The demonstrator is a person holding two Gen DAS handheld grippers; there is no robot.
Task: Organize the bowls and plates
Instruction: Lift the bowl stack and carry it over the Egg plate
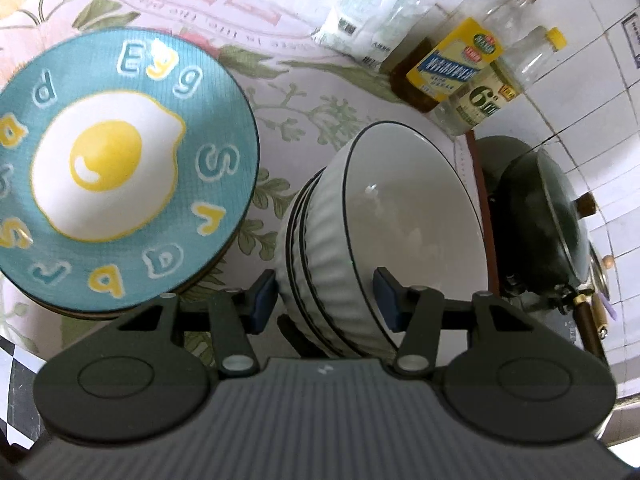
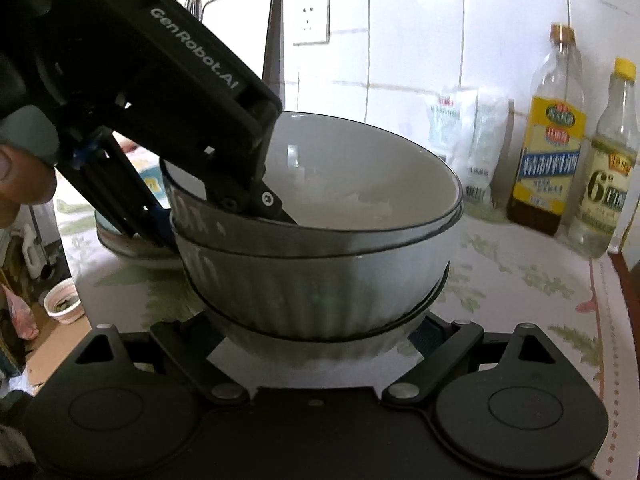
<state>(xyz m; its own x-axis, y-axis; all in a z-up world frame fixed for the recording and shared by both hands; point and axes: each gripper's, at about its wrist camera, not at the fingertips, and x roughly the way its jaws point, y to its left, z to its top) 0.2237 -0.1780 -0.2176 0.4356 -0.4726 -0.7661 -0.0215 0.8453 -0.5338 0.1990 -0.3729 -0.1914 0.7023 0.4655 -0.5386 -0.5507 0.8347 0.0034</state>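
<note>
Bowls (image 1: 360, 240) nested btwn my left claw (image 1: 324, 300) pads, jaws half open, no squeeze seen. Plates (image 1: 120, 168) stacked to its left. Right claw (image 2: 320, 336) jaws flank the stack base; grip: can't tell. Sorting looks nearly done.

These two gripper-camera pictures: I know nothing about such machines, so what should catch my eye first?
The blue fried-egg plate lies on the flowered tablecloth, left of a stack of white ribbed bowls. The left gripper straddles the stack's rim, one finger inside the top bowl. Behind, by the tiled wall, stand oil bottles.
</note>
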